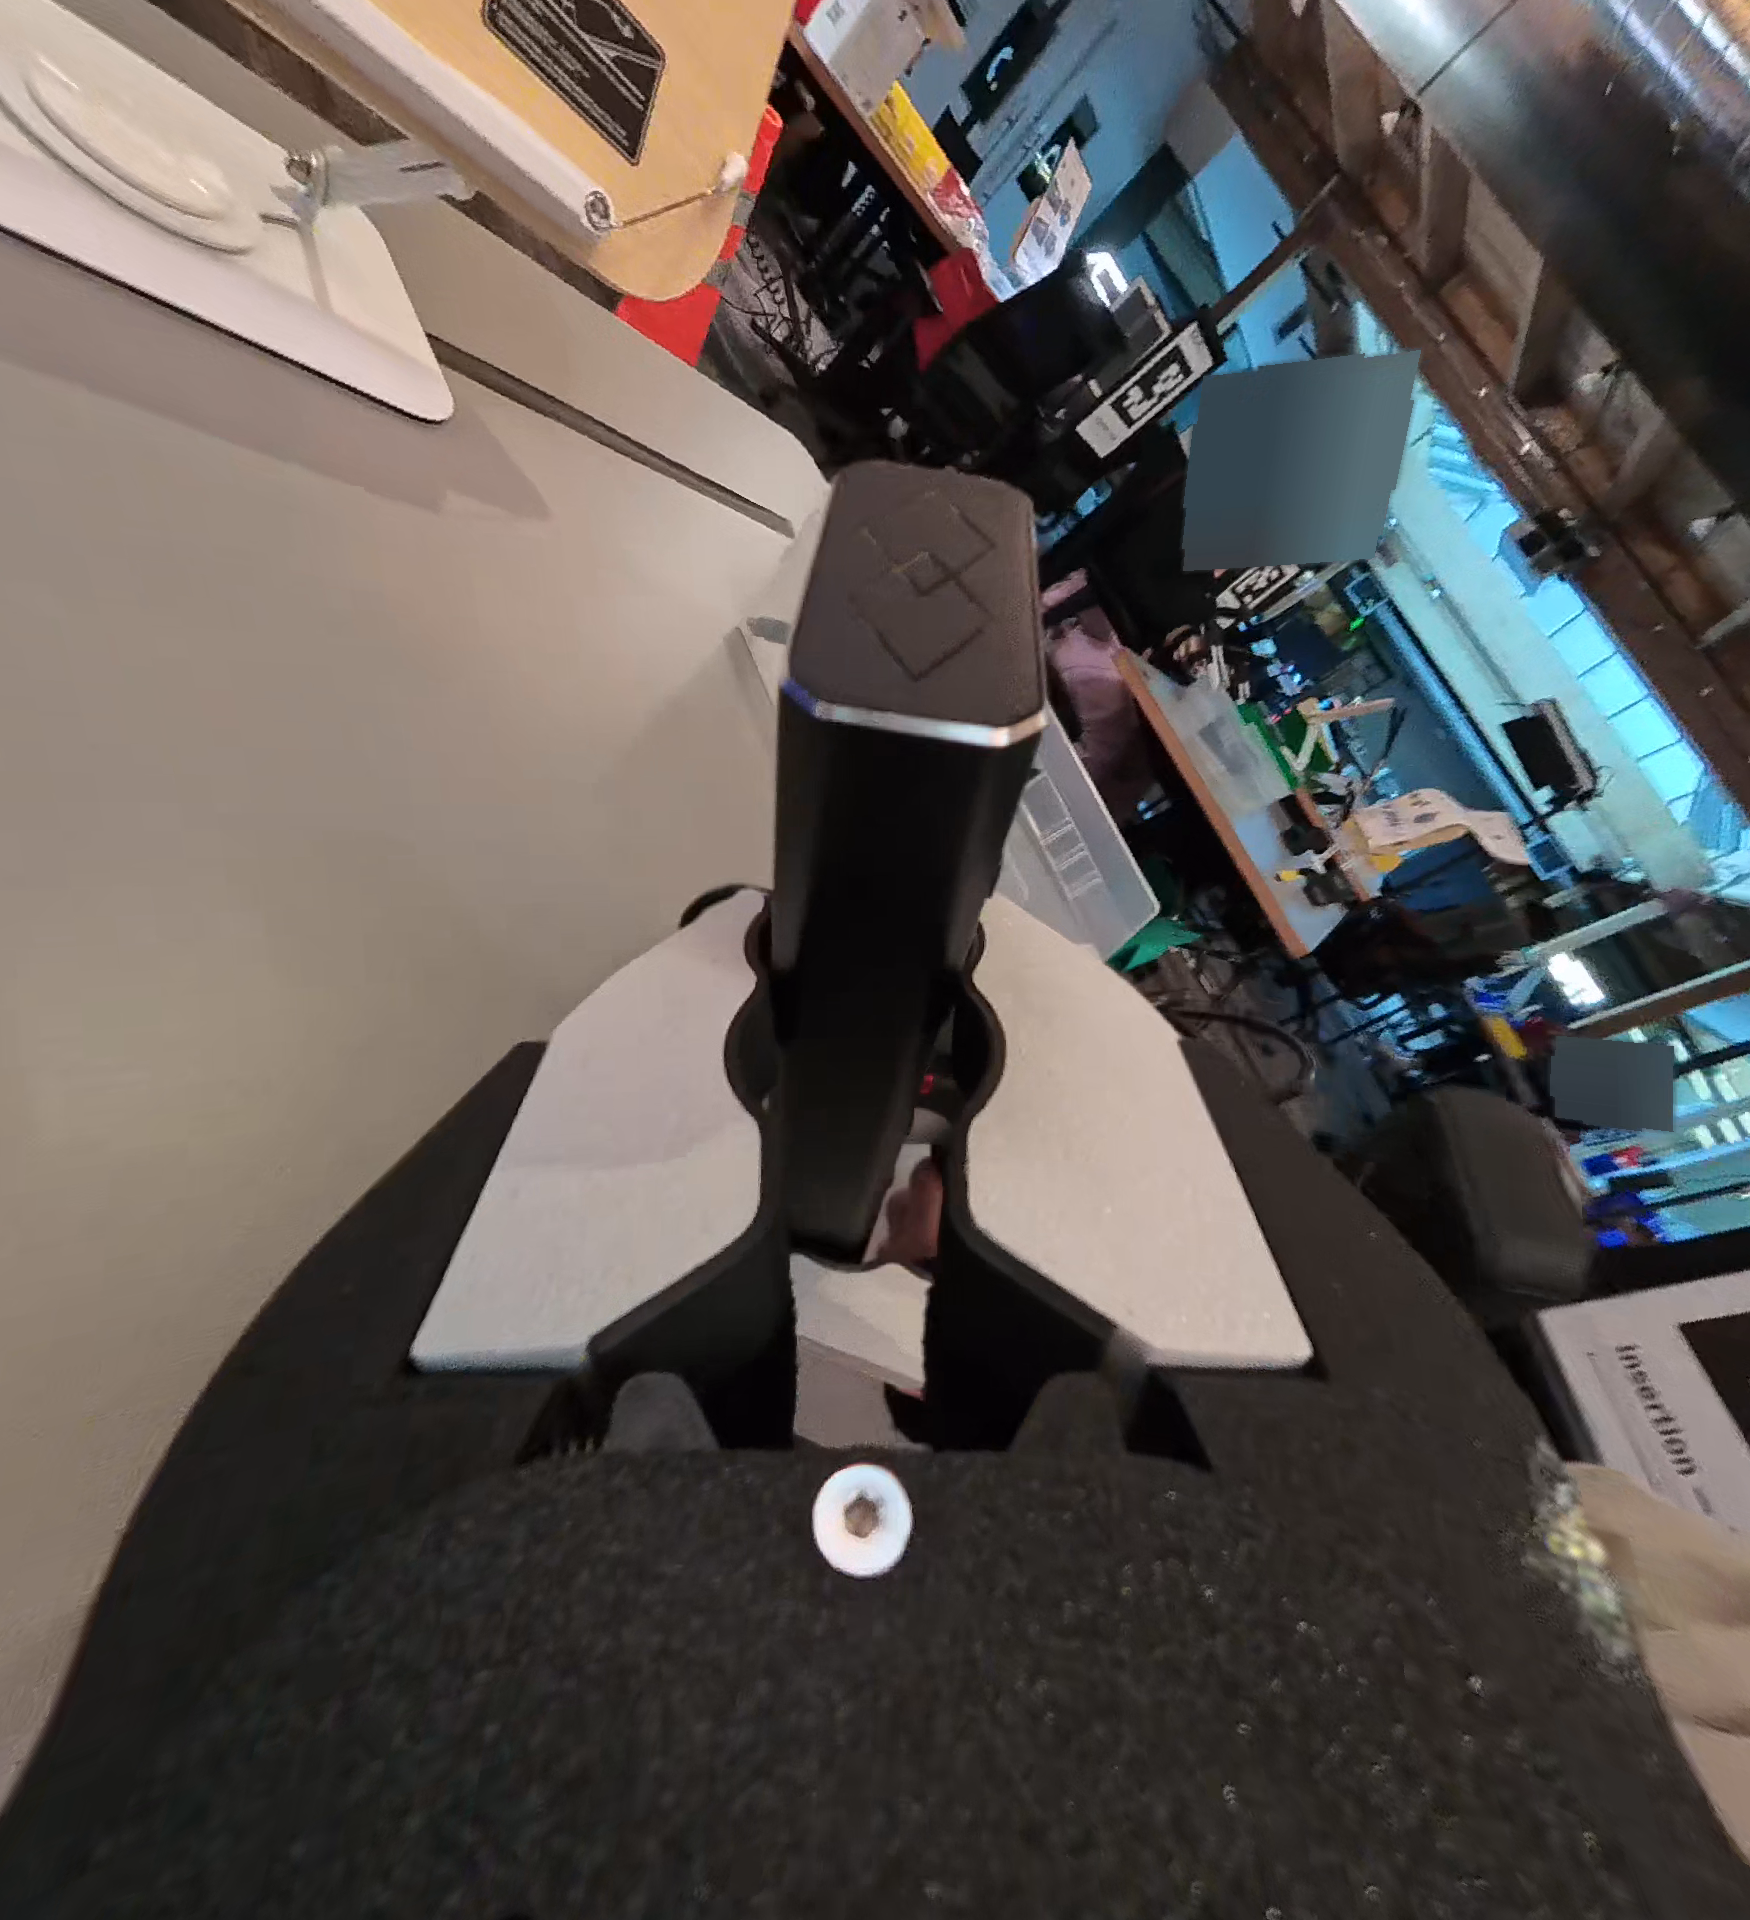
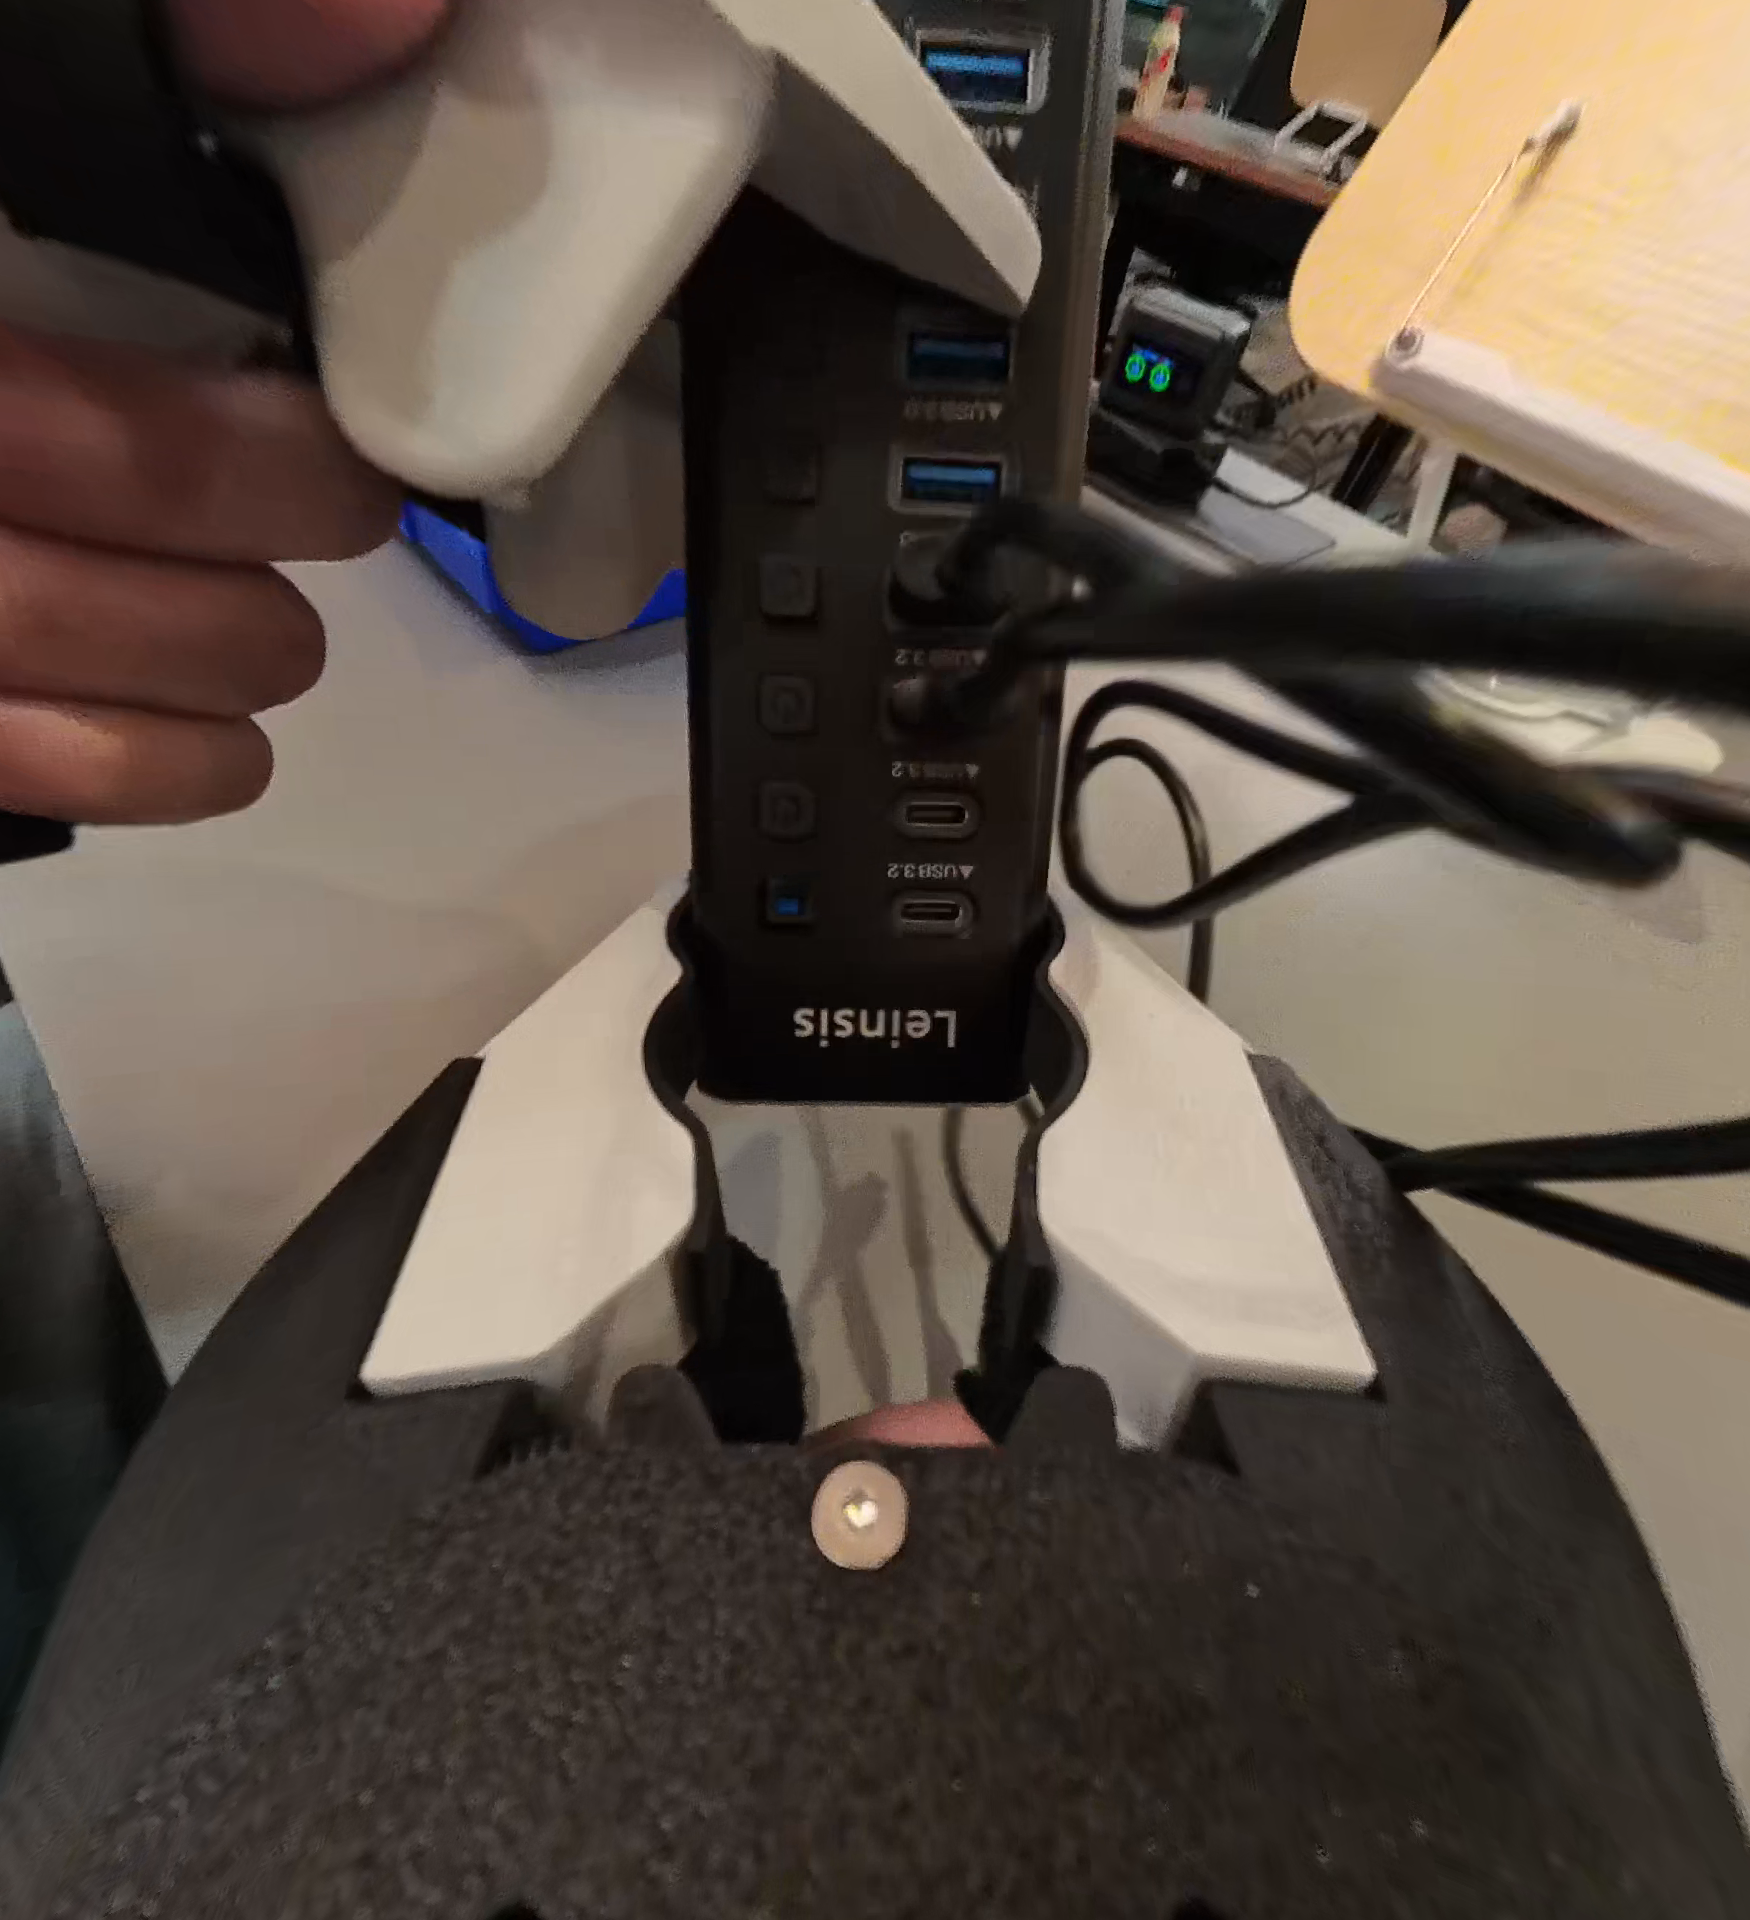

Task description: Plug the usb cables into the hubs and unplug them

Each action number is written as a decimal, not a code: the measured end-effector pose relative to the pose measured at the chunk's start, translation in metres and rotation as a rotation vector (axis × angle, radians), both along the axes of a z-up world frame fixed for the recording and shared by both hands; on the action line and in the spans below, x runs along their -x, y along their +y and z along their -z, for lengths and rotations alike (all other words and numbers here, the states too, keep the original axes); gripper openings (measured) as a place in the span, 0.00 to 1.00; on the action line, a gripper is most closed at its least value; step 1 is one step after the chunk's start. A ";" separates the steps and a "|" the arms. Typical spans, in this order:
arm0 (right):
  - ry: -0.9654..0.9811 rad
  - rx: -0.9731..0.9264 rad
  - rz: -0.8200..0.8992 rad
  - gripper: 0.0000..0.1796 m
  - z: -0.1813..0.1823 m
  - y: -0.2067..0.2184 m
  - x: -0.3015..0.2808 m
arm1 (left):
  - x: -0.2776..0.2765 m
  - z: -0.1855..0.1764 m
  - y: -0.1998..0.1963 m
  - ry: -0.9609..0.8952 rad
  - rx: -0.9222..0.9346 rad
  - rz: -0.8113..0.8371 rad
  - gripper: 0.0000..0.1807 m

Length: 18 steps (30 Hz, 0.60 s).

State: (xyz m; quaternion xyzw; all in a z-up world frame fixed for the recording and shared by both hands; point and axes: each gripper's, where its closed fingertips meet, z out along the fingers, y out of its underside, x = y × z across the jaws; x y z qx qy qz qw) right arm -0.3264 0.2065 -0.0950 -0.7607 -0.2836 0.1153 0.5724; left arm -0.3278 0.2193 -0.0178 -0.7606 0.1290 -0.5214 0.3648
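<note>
My right gripper (image 2: 866, 956) is shut on the near end of a black usb hub (image 2: 829, 748), held upright above the table. The hub's face shows blue ports, several oval ports and a column of buttons. Black usb cables (image 2: 1370, 634) are plugged into two middle ports and trail off to the right. My left gripper (image 1: 866, 966) is shut on a black hub (image 1: 902, 790), seen from its plain back with an embossed diamond mark. In the right wrist view its white fingers (image 2: 850, 145) clamp the hub's upper part, with a person's hand (image 2: 102, 623) on the gripper.
A pale table (image 1: 227, 779) carries a white pad (image 1: 331, 301) with a round white dish. A tilted wooden board on a white stand (image 2: 1577, 260) hangs over the right. Loose black cable loops (image 2: 1162, 831) lie on the table. A blue object (image 2: 476, 582) sits behind the hub. About 8 centimeters separates my left fingertips from my right.
</note>
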 end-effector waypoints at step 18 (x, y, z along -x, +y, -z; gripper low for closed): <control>0.334 -0.002 0.095 0.33 -0.039 -0.002 -0.014 | -0.036 -0.020 -0.026 0.144 -0.474 0.068 0.18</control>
